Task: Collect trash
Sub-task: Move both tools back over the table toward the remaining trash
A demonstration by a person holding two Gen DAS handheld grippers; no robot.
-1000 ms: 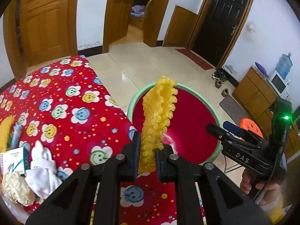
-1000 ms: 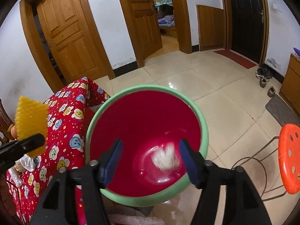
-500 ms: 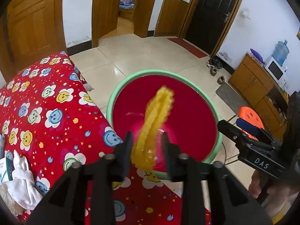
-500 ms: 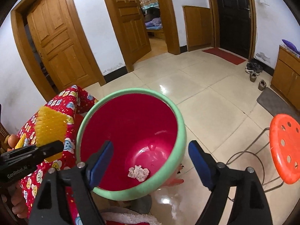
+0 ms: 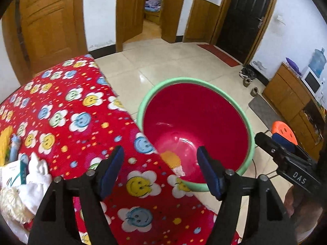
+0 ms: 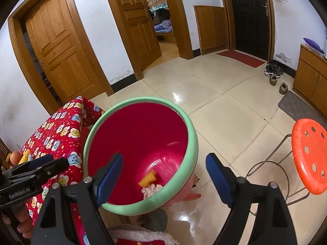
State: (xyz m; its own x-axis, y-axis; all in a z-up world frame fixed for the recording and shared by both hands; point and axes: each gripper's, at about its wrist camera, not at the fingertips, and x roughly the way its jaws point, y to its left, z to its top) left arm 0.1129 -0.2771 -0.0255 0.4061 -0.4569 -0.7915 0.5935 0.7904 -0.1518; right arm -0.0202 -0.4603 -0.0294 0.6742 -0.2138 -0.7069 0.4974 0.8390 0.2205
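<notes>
This is a lived-in home, seen from its main room. Glossy cream floor tiles (image 6: 214, 94) run to panelled wooden doors (image 6: 61, 47) at 10 o'clock, and an open doorway at 12 o'clock shows a bed (image 6: 163, 27). Shoes (image 6: 272, 69) sit by the dark entrance door (image 6: 251, 18) at 1 o'clock. A wooden cabinet (image 5: 286, 100) at 3 o'clock carries a microwave (image 5: 311, 80) and water jug (image 5: 317, 61). A smiley-flower cloth (image 5: 67, 110) covers the worktop.

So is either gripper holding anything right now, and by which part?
Nothing is held. The left gripper, whose jaws have just been opening, and the right gripper are both open and empty; the yellow trash piece lies inside the red bin.
</notes>
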